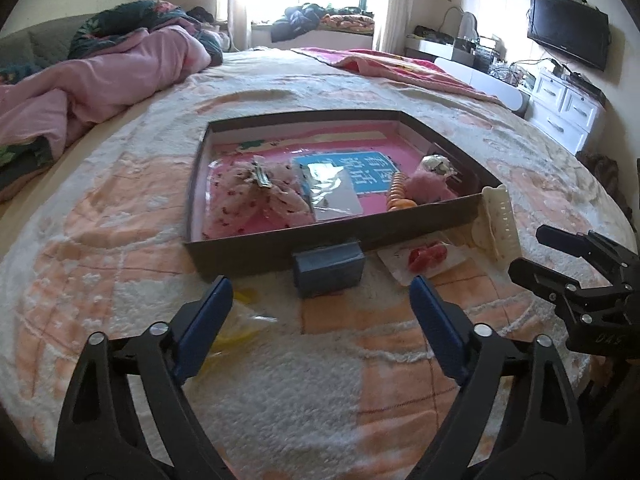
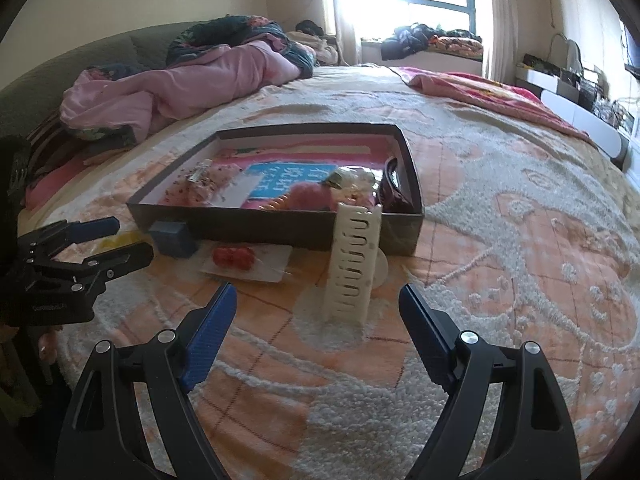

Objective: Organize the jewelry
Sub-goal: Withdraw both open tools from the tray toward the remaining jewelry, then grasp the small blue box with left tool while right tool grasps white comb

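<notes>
A shallow dark box (image 1: pixel 256 246) (image 2: pixel 280 229) lies on the bed and holds a pink bow clip (image 1: pixel 256 190), a clear packet (image 1: pixel 334 192), an orange spiral tie (image 1: pixel 398 194) and a pink fluffy piece (image 1: pixel 430 184). In front of it stand a small blue box (image 1: pixel 329 266) (image 2: pixel 174 238), a card with red beads (image 1: pixel 428 256) (image 2: pixel 234 258) and a white upright rack (image 1: pixel 498 216) (image 2: pixel 354 264). My left gripper (image 1: pixel 320 308) (image 2: pixel 116 240) is open, just short of the blue box. My right gripper (image 2: pixel 316 312) (image 1: pixel 524 250) is open, facing the white rack.
A yellow-tinted plastic bag (image 1: pixel 240 320) lies by my left finger. The bed has a peach and white blanket (image 2: pixel 520 240). Pink bedding (image 1: pixel 100 76) is heaped at the far left. A TV (image 1: pixel 568 28) and white drawers (image 1: pixel 568 108) stand at the right.
</notes>
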Available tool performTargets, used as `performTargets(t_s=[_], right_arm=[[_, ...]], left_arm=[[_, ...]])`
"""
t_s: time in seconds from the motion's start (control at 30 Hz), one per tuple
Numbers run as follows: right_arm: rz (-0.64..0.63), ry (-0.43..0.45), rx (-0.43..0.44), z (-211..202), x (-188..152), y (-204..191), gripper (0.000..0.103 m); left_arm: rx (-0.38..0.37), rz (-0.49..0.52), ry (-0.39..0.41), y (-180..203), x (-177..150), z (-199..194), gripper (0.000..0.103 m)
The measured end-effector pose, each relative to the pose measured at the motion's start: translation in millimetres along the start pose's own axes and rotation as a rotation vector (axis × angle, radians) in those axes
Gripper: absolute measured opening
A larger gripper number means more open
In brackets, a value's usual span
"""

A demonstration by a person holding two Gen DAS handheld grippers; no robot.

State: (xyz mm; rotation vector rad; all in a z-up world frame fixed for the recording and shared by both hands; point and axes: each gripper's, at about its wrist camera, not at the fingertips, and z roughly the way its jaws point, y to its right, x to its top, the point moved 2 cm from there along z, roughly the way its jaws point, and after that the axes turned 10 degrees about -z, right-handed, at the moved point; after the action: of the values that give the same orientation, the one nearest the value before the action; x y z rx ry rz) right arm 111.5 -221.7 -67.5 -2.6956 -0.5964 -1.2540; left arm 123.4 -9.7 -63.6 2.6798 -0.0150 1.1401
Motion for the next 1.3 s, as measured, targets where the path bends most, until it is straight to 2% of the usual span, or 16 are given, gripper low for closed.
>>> performTargets(t_s=[0.1, 0.3, 0.5, 0.57, 0.67, 0.8, 0.87, 0.93, 1.13, 1.3], right_arm=[[0.011, -0.004, -0.013, 5, -1, 5, 0.079], [0.024, -0.034, -0.037, 20, -2, 9, 0.063], [0.05, -0.054, -0.039, 32, -4, 13, 0.049], [0.051, -0.059, -0.045, 34, -4, 14, 0.04], [0.058, -0.062, -0.047, 36, -5, 16, 0.027], [0.061, -0.049, -0.055, 32, -5, 18, 0.026], [0.055, -0.04, -0.062, 30, -4, 18, 0.026], [0.051, -0.028, -0.066, 26, -3, 18, 0.026], [0.056, 0.014, -0.066, 12, 0, 20, 0.026], [0.065, 0.028, -0.051, 3, 0, 20, 0.026]], left_arm=[[-0.002, -0.001, -0.013, 3, 0, 8, 0.075], [0.003, -0.005, -0.026, 7, 0, 18, 0.066], [-0.003, -0.014, -0.031, 8, 3, 23, 0.066], [-0.004, -0.015, -0.031, 8, 3, 23, 0.066], [-0.008, -0.023, -0.034, 10, 5, 26, 0.06], [-0.003, -0.036, -0.039, 11, 8, 31, 0.057], [-0.002, -0.042, -0.041, 12, 8, 33, 0.052], [0.009, -0.044, -0.044, 10, 9, 33, 0.036], [-0.008, -0.055, -0.048, 9, 10, 31, 0.036], [-0.028, -0.035, -0.016, 13, 11, 20, 0.036]])
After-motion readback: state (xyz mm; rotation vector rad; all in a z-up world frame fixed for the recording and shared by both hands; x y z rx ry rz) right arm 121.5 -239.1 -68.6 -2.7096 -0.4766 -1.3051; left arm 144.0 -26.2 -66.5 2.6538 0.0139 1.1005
